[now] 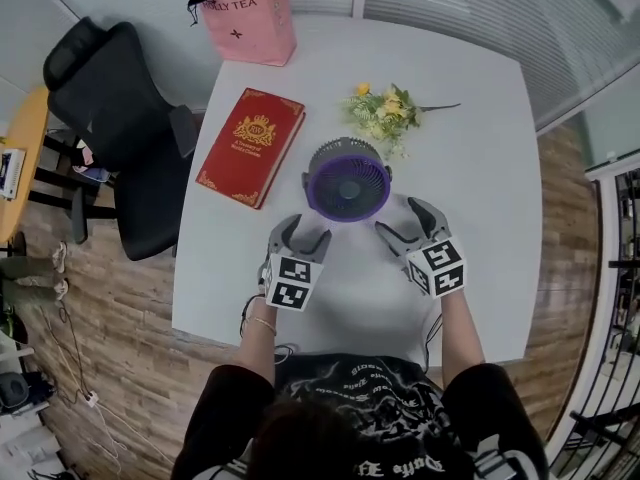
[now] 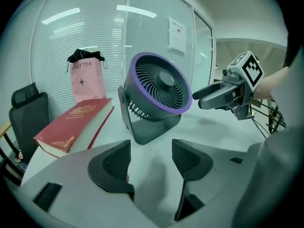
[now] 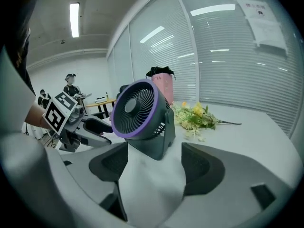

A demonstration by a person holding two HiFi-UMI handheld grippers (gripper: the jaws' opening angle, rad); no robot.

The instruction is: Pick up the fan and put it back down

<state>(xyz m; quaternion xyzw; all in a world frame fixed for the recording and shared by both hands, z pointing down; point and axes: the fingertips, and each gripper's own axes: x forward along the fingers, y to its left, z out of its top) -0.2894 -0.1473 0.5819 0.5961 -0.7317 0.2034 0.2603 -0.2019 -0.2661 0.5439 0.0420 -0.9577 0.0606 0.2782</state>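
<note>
The fan (image 1: pixel 347 180) stands upright on its base mid-surface, clear of both grippers. The left gripper (image 1: pixel 300 236) sits just near-left of it, the right gripper (image 1: pixel 400 220) just near-right. Each has its fingers (image 2: pixel 111 163) spread wide with nothing between them. A red book (image 1: pixel 251 146) lies left on the white surface (image 1: pixel 480 218), flowers (image 1: pixel 385 113) lie beyond the fan, and a pink bag (image 1: pixel 250 23) stands at the far edge.

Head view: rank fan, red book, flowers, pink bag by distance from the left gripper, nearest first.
From the left gripper:
1. fan, just ahead, slightly to its right.
2. red book, ahead, to its left.
3. flowers, beyond the fan, to the right.
4. pink bag, farthest back, on the left.
</note>
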